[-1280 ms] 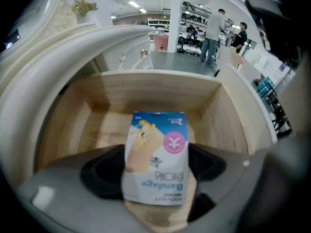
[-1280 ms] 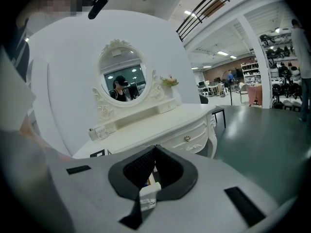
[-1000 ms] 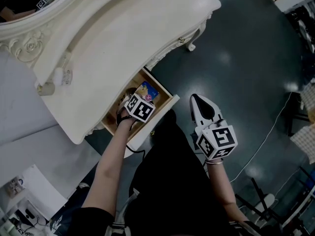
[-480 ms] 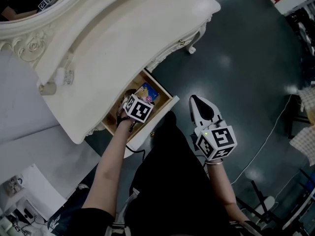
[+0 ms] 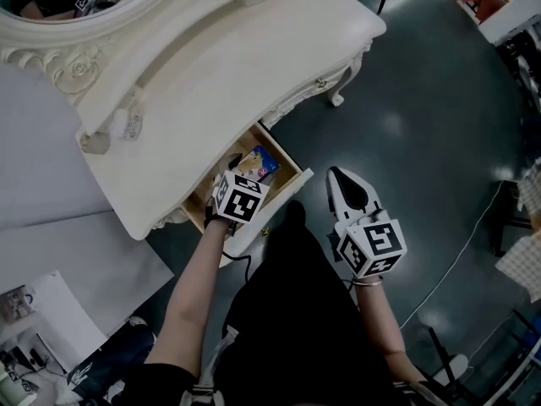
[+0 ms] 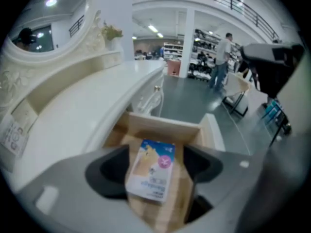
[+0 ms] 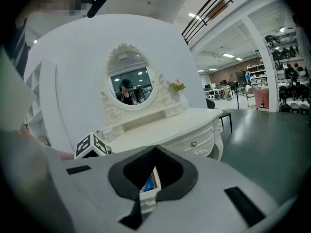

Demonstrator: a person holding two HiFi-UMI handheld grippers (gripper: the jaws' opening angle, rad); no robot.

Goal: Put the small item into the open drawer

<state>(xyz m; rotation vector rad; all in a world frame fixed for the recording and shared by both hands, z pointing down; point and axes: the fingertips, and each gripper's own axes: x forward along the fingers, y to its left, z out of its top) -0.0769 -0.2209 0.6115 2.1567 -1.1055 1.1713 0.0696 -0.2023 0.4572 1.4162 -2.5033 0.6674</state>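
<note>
Noting small packet [image 5: 256, 162] lying flat inside open drawer [image 6: 165, 125]. Left gripper [image 6: 155, 165] jaws closing, packet showing between them, pads not pressing it. Right gripper [image 7: 155, 150] jaws resting together, empty. Judging packet light, thin, bendable, slick; pinching across its long edges.

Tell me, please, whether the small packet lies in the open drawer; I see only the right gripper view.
Observer: Yes. The left gripper view shows the packet lying inside the open drawer.
Operator: Is the left gripper gripping it?
Observer: No. The left gripper has its fingers apart on either side of the packet, not pressing it, and they are closing.
Operator: Where is my right gripper?
Observer: In the head view the right gripper hangs over the dark floor, right of the drawer, fingers together.
</note>
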